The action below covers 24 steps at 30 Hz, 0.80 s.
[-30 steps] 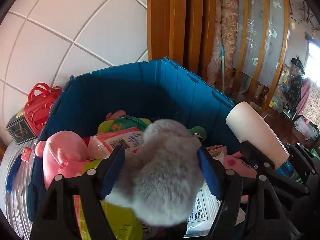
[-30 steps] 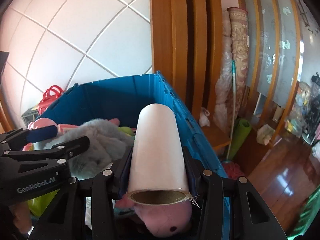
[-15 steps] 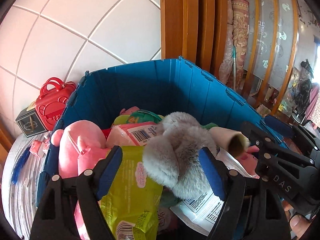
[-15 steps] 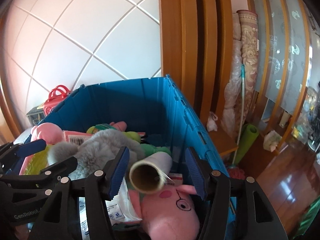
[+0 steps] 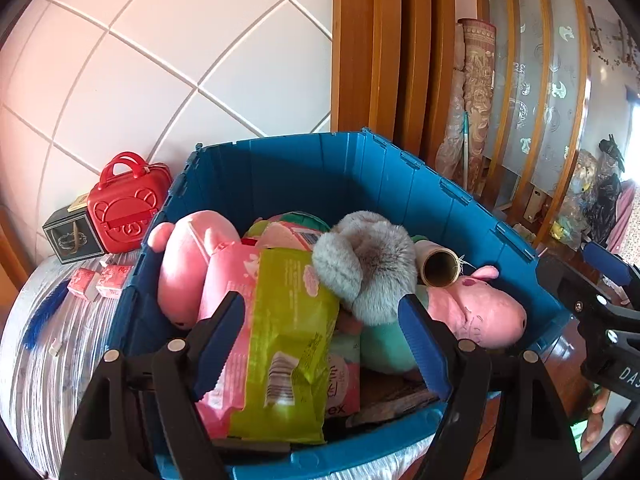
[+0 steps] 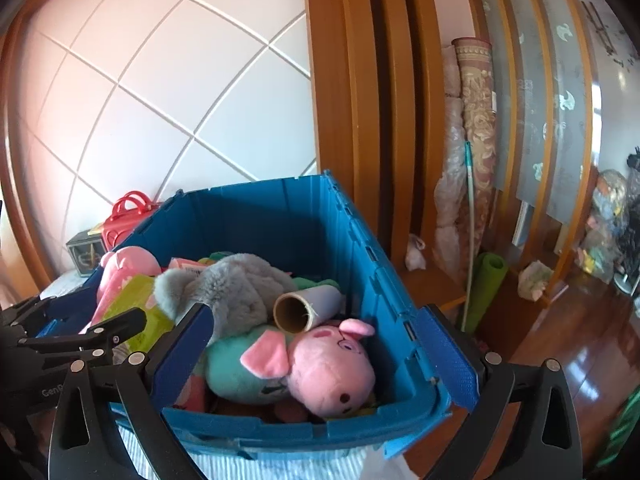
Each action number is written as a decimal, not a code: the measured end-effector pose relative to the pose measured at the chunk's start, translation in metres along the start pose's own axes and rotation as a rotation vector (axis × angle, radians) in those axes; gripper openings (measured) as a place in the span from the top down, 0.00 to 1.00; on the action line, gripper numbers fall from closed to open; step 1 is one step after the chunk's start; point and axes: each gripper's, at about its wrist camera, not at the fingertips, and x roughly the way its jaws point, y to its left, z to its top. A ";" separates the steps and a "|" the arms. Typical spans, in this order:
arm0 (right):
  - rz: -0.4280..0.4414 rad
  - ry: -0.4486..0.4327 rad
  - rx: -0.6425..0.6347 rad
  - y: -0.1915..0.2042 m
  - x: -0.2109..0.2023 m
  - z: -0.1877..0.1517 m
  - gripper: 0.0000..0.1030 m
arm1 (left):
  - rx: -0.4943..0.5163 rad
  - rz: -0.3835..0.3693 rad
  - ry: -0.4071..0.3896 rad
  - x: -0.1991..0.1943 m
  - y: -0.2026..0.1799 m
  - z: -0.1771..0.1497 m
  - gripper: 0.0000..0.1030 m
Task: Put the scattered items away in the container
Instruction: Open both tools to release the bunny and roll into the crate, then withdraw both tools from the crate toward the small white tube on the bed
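**A:** What surface carries the container, and what surrounds it?

**B:** The blue plastic crate point(image 5: 472, 216) stands on a white cloth with fine stripes point(image 5: 52, 364). Behind it rises a wall of large white tiles point(image 6: 168, 92), laid on the diagonal. To the right, a wooden door frame point(image 6: 360, 100), a rolled patterned carpet point(image 6: 476, 120) leaning upright, frosted glass panels point(image 6: 564, 100) and a glossy red-brown wooden floor point(image 6: 592, 344).

**A:** What lies beside the crate?

**B:** A red toy suitcase point(image 5: 122, 206) and a dark gift box point(image 5: 70, 236) stand near the wall on the left; small red cartons point(image 5: 100, 280) lie on the cloth just in front of them.

**A:** Where are the tidied items?

**B:** Inside the crate: a grey plush toy point(image 5: 368, 264), a cardboard tube point(image 6: 308, 306) resting against it, a pink pig plush point(image 6: 324, 364), a second pink plush point(image 5: 188, 256) and a green wipes pack point(image 5: 288, 340).

**A:** State of the claws?

**B:** The left gripper point(image 5: 322, 346) is spread, nothing pinched, with the wipes pack seen between its fingers. The right gripper point(image 6: 316, 354) is opening wide, its jaws astride the crate's near corner, clear of the tube.
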 end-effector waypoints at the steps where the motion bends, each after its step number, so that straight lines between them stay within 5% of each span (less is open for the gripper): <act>1: -0.001 -0.003 -0.002 0.002 -0.005 -0.002 0.00 | -0.001 0.004 -0.009 -0.006 0.003 -0.003 0.24; 12: 0.012 -0.025 -0.034 0.068 -0.047 -0.016 0.00 | -0.037 0.006 -0.072 -0.065 0.062 -0.028 0.24; 24: 0.059 -0.078 -0.109 0.240 -0.095 -0.032 0.00 | -0.112 0.103 -0.087 -0.139 0.226 -0.087 0.24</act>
